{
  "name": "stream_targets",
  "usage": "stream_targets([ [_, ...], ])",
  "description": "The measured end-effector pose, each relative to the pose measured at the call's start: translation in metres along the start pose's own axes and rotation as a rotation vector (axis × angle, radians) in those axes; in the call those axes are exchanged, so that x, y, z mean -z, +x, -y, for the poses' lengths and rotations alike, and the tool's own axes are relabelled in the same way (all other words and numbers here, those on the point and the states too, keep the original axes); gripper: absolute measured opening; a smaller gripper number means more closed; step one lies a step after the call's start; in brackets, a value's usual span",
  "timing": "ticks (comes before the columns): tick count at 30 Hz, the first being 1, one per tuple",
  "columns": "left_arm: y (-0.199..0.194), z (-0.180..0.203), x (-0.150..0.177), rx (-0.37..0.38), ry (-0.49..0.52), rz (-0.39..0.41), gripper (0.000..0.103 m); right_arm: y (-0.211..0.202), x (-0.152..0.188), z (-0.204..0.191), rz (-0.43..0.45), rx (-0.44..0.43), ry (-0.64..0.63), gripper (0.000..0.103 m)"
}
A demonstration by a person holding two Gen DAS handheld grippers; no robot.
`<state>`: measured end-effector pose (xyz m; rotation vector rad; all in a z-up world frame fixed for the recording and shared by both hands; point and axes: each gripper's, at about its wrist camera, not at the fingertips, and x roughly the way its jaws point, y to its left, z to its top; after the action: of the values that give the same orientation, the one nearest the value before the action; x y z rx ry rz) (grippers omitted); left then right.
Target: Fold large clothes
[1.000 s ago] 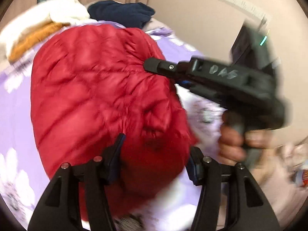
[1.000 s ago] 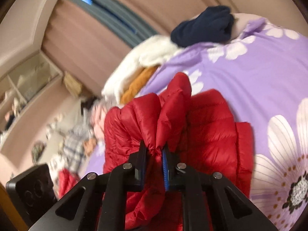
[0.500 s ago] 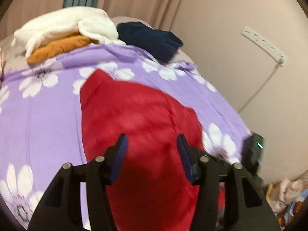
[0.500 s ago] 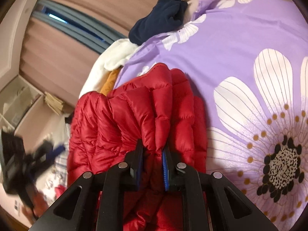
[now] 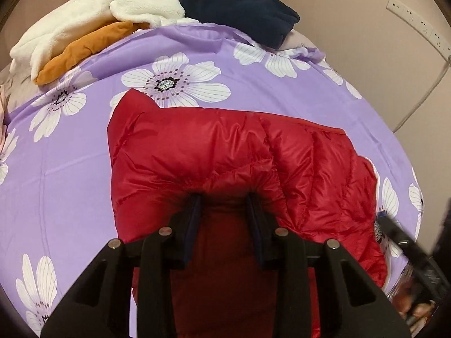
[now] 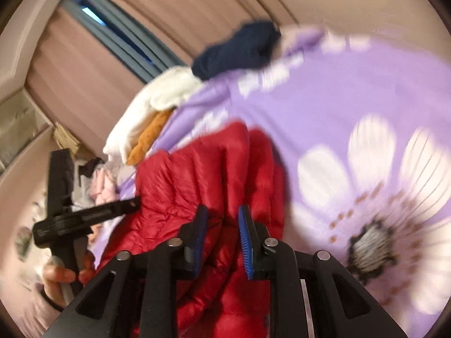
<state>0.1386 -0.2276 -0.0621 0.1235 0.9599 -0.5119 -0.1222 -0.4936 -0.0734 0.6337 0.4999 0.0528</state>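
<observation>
A red quilted puffer jacket point(image 5: 225, 152) lies folded on a purple flowered bed cover point(image 5: 70, 155). My left gripper point(image 5: 224, 205) sits at the jacket's near edge with its jaws partly apart and a thick fold of red fabric between them. In the right wrist view the jacket point(image 6: 211, 169) bulges up in front of my right gripper point(image 6: 221, 217), whose blue pads point(image 6: 245, 231) stand apart around the fabric. The left gripper point(image 6: 132, 205) shows at the left there, held by a hand. The right gripper's tip point(image 5: 394, 233) shows at the lower right of the left wrist view.
A white fleece point(image 5: 93, 14), an orange garment point(image 5: 84, 48) and a dark navy garment point(image 5: 242, 11) lie piled at the far end of the bed. A wall with a power strip point(image 5: 417, 22) is on the right. Clutter lies on the floor at the left point(image 6: 28, 225).
My right gripper's jaws have opened from a tight pinch on the jacket fold. My left gripper has narrowed onto the jacket's near edge, and the jacket has come down flatter on the bed.
</observation>
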Motion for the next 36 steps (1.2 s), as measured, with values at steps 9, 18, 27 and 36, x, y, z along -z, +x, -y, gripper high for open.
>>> stream_targets([
  [9,-0.002,0.001,0.001,-0.009,-0.002,0.015,0.033,-0.013,0.016,-0.072,-0.084,-0.135,-0.303,0.021],
  [18,-0.002,0.003,0.004,-0.006,0.015,0.027,0.032,0.024,0.067,-0.043,-0.238,0.016,-0.380,0.020],
  [27,-0.006,0.001,0.009,-0.008,0.014,0.044,0.033,0.033,0.076,-0.039,-0.219,0.036,-0.400,0.016],
  [36,-0.053,-0.002,0.041,-0.013,0.016,0.110,0.034,0.032,0.073,-0.039,-0.231,0.045,-0.377,0.016],
])
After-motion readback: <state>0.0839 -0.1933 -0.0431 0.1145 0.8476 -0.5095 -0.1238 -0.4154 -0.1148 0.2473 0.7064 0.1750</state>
